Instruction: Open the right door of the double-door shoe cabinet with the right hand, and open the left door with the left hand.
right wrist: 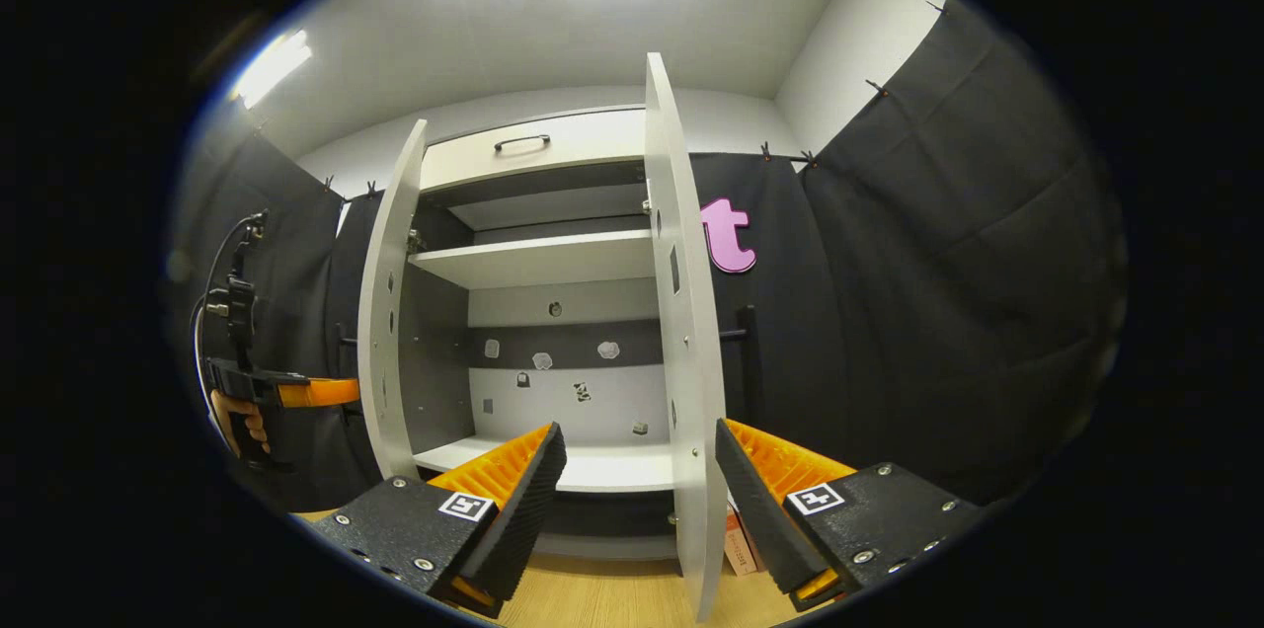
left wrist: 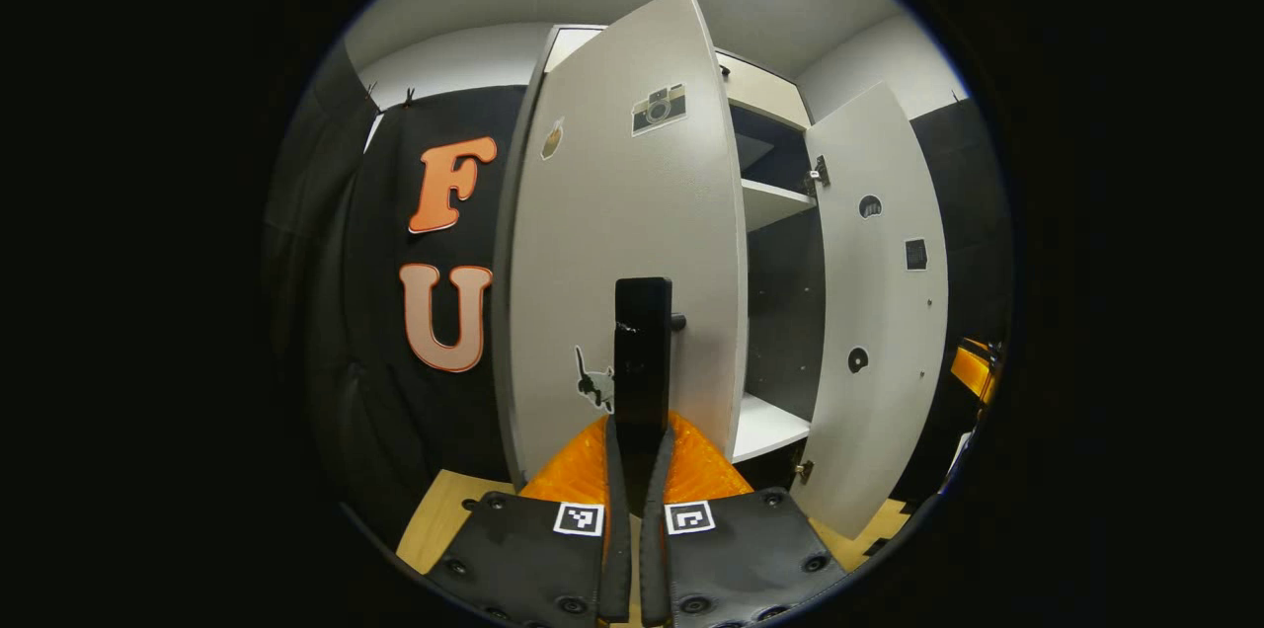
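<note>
1. The shoe cabinet [right wrist: 553,258] stands against the booth wall with both doors swung out; its shelves look bare apart from small stickers on the back panel.
2. In the left gripper view the left gripper [left wrist: 640,455] has its jaws narrowed onto the dark vertical handle [left wrist: 643,352] of the left door [left wrist: 612,243], both fingers pressing on it, with the door well open.
3. In the right gripper view the right gripper [right wrist: 640,485] has its jaws spread wide and holds nothing; the edge of the right door [right wrist: 681,332] stands between the fingers, and I cannot tell whether it touches either.
4. Judged risk: if the left hand pulls off the door's arc, the handle could slip out of the jaws or the hinges take strain.
5. Judged risk: with the right door unheld, it may drift back, or a sideways move of the open fingers could knock its edge.
6. The left gripper view gives the left door's outer face, with a camera sticker [left wrist: 659,108] and the grip on the handle.
7. The right gripper view gives the cabinet's interior, a top drawer [right wrist: 533,149], and, farther off, the hand [right wrist: 240,421] holding the left gripper beyond the left door.
</note>
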`<act>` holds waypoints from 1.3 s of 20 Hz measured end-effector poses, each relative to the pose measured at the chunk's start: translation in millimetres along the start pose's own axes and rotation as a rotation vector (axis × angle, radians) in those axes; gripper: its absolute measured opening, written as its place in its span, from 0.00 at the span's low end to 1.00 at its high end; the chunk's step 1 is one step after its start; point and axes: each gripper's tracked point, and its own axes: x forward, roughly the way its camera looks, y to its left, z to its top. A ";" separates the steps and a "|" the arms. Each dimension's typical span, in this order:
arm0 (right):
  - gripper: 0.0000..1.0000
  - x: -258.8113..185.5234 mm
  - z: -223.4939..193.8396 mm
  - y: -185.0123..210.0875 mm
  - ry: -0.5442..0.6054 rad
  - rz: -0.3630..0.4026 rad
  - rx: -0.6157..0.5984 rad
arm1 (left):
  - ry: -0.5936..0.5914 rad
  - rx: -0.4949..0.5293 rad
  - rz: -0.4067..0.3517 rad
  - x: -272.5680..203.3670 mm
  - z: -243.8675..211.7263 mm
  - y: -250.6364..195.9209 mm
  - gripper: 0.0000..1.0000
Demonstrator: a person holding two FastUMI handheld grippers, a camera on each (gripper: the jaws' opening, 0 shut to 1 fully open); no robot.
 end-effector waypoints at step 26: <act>0.93 19.9 -14.1 56.3 0.031 0.085 -0.031 | -0.022 0.055 0.245 -29.5 0.5 72.5 0.02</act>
